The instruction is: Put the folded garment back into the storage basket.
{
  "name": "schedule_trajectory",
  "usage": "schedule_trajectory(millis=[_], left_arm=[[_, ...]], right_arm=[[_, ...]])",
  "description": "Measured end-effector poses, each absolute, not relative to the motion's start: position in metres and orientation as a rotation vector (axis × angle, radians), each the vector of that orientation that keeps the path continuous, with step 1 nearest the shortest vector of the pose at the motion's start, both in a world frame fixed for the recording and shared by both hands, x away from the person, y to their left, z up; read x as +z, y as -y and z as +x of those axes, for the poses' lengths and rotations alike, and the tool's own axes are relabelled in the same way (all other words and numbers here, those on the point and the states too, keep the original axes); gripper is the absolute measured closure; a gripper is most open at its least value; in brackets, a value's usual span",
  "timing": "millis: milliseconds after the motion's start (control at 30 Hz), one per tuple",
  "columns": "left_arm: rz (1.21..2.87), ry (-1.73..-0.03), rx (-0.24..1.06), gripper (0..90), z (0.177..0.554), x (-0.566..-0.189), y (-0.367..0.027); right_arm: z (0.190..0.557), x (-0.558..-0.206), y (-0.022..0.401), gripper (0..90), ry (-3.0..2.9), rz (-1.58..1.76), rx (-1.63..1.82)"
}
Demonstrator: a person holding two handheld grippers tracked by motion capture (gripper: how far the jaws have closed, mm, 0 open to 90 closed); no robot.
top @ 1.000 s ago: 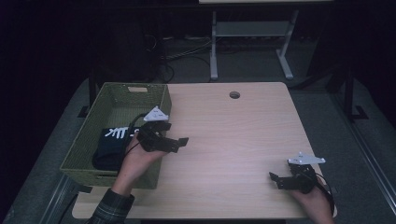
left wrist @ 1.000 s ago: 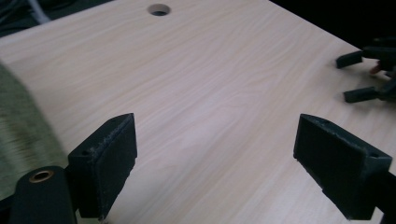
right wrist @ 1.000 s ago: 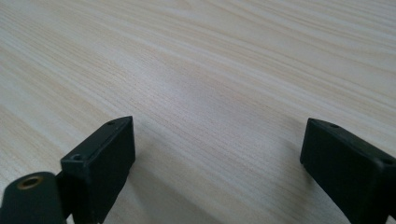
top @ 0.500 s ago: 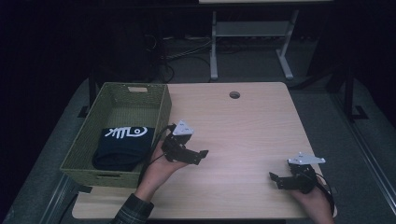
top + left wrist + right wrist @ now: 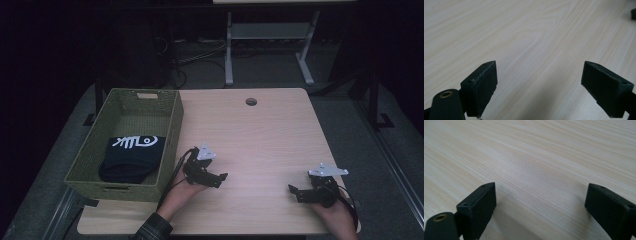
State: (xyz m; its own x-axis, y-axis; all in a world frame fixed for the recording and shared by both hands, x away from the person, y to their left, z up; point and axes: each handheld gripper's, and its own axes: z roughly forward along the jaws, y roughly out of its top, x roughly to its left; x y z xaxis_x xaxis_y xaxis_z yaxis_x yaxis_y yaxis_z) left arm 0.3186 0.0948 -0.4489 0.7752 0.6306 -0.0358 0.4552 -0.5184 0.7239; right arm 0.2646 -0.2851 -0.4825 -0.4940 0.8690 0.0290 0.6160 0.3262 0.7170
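A: High view first. My left gripper (image 5: pixel 218 177) sits low over the table (image 5: pixel 260 130), just right of the green basket (image 5: pixel 172 131), jaws pointing right toward the other one. The dark folded cloth (image 5: pixel 131 159) w/ white print lies inside the basket, near end, behind and to the left of those jaws, not touching them.

B: Jaw state on the left?

A: Left gripper view has both pads (image 5: pixel 482 85) wide apart, nothing btwn them but bare pale wood. A small dark bit peeks in far ahead at the top right corner; can't tell what it is.

B: And the right?

A: My right gripper (image 5: pixel 295 192) is at the near right of the table, hand (image 5: pixel 336 216) behind it, jaws pointing left at the left gripper. The two are well apart, bare tabletop btwn. Right gripper view: pads (image 5: pixel 477 206) spread wide too, just wood grain ahead and under them.

B: Anything gripped?

A: No, both jaw pairs stand empty. Cloth is well apart from the right jaws, across the table.
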Motion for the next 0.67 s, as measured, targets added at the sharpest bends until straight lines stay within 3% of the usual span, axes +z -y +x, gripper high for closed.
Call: schedule_trajectory(millis=[267, 667], left_arm=[[2.283, -0.813, 0.32, 12.7, 0.318, -0.473, -0.09], [2.233, -0.8, 0.343, 12.9, 0.315, -0.478, -0.091]], right_arm=[[0.265, -0.482, 0.285, 9.9, -2.236, 1.32, 0.968], [0.265, -0.482, 0.285, 9.9, -2.236, 1.319, 0.967]])
